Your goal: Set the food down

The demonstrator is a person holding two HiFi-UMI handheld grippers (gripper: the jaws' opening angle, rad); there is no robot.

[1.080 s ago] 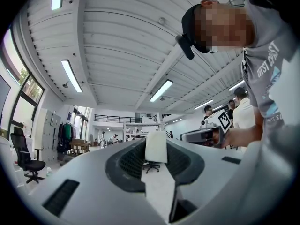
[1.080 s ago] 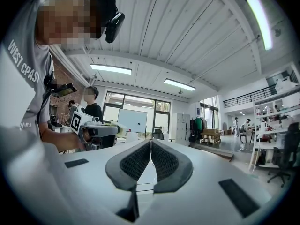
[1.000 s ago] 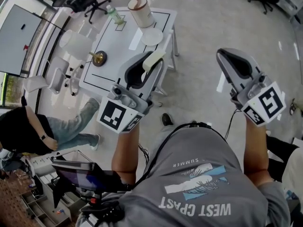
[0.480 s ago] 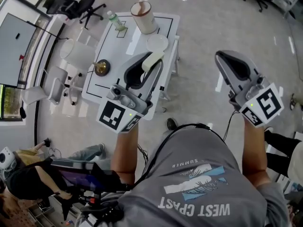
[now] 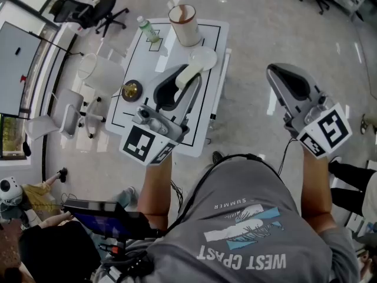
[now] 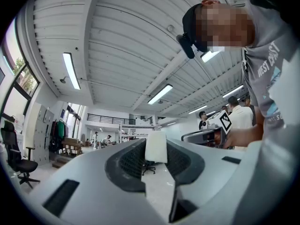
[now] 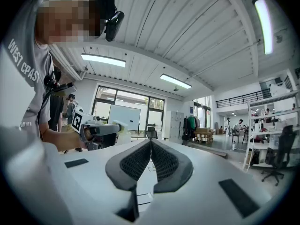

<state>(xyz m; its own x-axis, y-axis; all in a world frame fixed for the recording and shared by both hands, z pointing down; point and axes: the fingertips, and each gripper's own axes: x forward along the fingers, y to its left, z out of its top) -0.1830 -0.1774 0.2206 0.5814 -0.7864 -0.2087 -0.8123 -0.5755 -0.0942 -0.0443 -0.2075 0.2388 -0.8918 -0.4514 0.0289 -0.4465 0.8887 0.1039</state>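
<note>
Food block (image 6: pixel 156 146), pale, sits clamped between the jaws of our left gripper (image 5: pixel 189 78), held over the white table (image 5: pixel 177 140) near the plate (image 5: pixel 203 58). Our right gripper (image 7: pixel 150 144) is closed on nothing. We should lower gently, then release.

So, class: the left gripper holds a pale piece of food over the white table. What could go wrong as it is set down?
1. The food is pinched only at the tips of the left gripper, so it may slip out early.
2. The plate sits by the edge of the table; a missed release could send the food to the floor.
3. The tall cup stands close behind the plate and could get knocked.
</note>
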